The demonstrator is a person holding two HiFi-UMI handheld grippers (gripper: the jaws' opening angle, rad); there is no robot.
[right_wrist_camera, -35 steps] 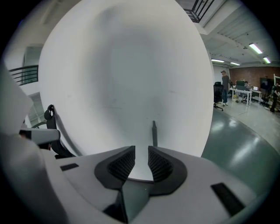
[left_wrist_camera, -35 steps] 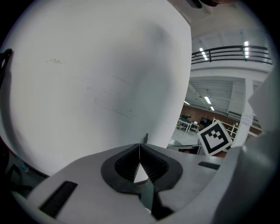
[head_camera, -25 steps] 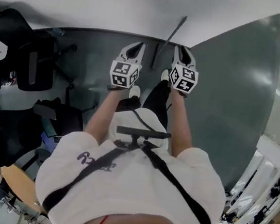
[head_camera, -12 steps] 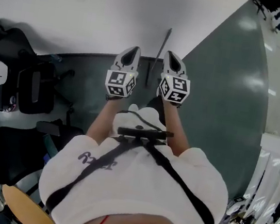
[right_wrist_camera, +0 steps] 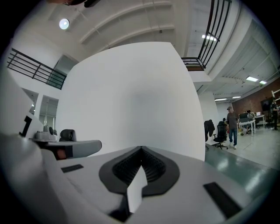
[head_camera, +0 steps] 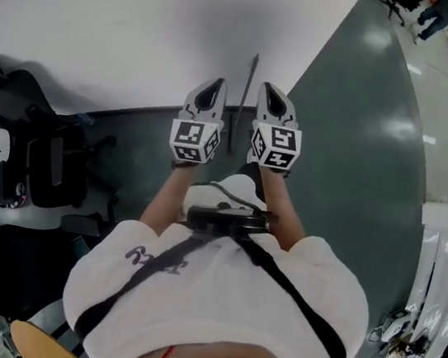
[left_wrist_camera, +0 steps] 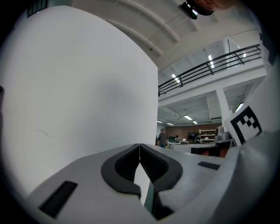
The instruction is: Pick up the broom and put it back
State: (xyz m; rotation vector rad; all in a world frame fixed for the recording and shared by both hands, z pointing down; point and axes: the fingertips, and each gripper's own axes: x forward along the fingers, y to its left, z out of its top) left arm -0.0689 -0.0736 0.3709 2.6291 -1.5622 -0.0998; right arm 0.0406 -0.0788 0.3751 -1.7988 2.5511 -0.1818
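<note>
The broom (head_camera: 244,94) shows as a thin dark stick leaning upright against the white wall (head_camera: 131,18), in the gap between my two grippers in the head view. My left gripper (head_camera: 211,89) is held just left of it and my right gripper (head_camera: 273,95) just right of it, both apart from it. Both point level at the wall. In the left gripper view the left gripper (left_wrist_camera: 139,149) has its pads together with nothing between them. The right gripper (right_wrist_camera: 141,153) is likewise shut and empty. Neither gripper view shows the broom.
Black office chairs (head_camera: 40,151) crowd the floor at my left. The green floor (head_camera: 361,153) runs on to the right along the wall. A white railing (head_camera: 447,249) stands at the far right. A person (right_wrist_camera: 232,126) walks far off in the right gripper view.
Both grippers have risen along the wall, side by side. The broom stays leaning on the wall between them.
</note>
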